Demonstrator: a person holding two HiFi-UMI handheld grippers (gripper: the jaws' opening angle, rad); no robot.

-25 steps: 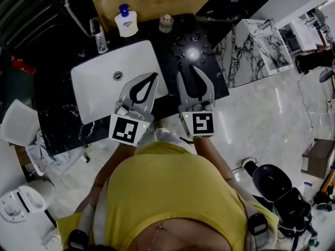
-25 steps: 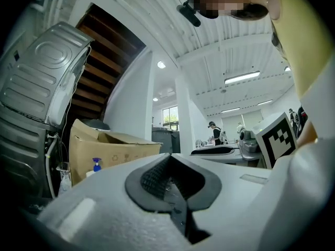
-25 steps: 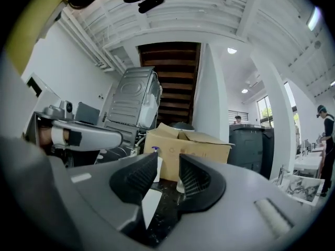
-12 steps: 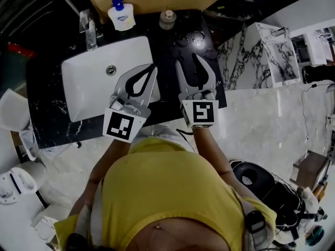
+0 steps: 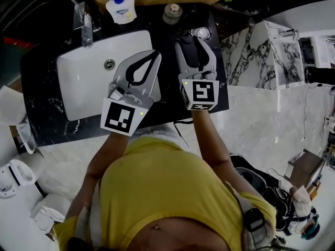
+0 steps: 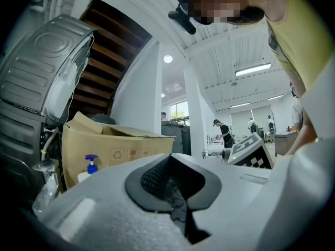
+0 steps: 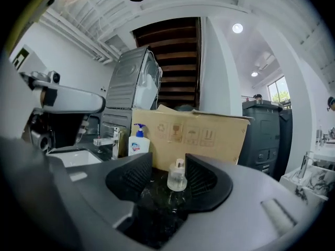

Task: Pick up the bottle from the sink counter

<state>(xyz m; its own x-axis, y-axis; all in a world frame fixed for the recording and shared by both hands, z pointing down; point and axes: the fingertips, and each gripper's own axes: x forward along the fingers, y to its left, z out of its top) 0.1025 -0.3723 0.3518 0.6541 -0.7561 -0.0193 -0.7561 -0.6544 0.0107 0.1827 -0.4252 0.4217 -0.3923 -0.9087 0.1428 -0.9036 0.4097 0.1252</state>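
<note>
We are approaching: our right gripper (image 5: pixel 196 42), jaws just been opening and empty, must next straddle the bottle (image 7: pixel 177 178) ahead, while our left gripper (image 5: pixel 155 55) has its jaws clenched on nothing.

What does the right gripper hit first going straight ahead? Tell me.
Probably the small clear glass bottle, framed ahead between the jaws of the right gripper, which have just been opening, empty; depth is unclear.
</note>
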